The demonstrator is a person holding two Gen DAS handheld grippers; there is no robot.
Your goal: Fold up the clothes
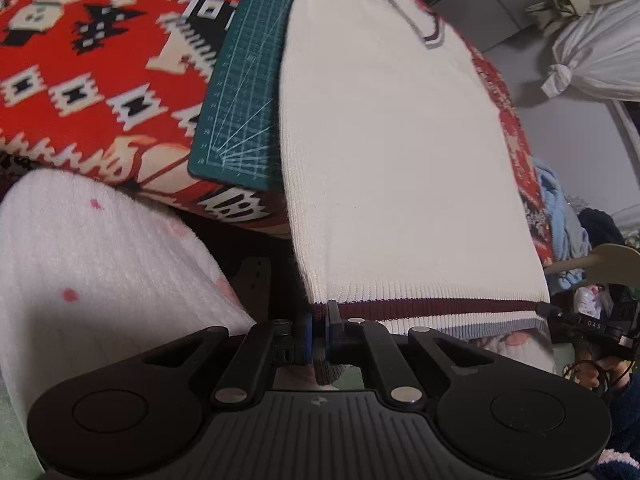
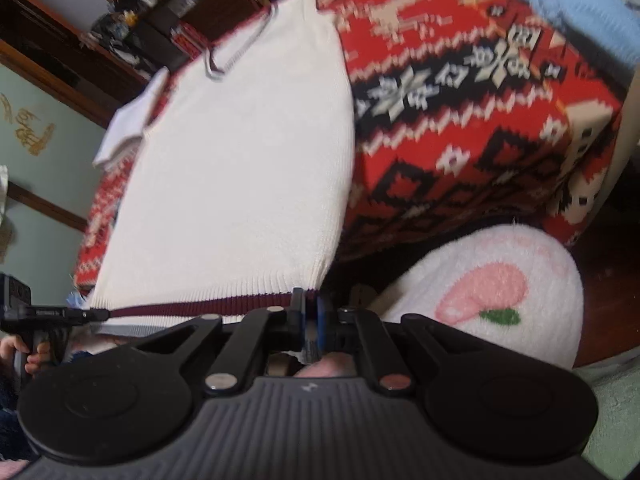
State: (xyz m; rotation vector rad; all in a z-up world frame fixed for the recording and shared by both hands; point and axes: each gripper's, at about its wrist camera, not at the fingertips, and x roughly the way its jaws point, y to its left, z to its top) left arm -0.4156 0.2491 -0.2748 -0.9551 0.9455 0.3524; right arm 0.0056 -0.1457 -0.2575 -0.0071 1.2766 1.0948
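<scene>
- white knit sweater [image 1: 392, 152] lies flat on the red patterned blanket [image 1: 92, 80], hem end hanging off the near edge toward the person, v-neck collar [image 1: 430, 38] at the far end.
- long axis runs straight away from both claws, hem to collar.
- left gripper [image 1: 319, 330]: jaws pinched nearly closed on the hem's left corner, on the maroon stripe [image 1: 440, 304]. fabric visibly trapped between the blue pads.
- right gripper [image 2: 309, 322]: also closed down, clamping the hem's right corner. seen from the left wrist view it sits at the far end of the same stripe.
- hem is pulled taut between the two, so both corners are held level, neither hand nearer to the collar.
- green cutting mat [image 1: 244, 92] lies on the blanket just beside the sweater's left edge, partly tucked under it.
- one short sleeve [image 2: 124, 128] sticks out at the far left edge of the blanket, not yet tucked in.
- my read: next move is carrying the hem forward along that axis toward the collar; both hands need to travel together or the fold goes skewed.
- risk: mat edge could snag the knit on the left side.
- right wrist view is motion-blurred, so collar detail there is poor.
</scene>
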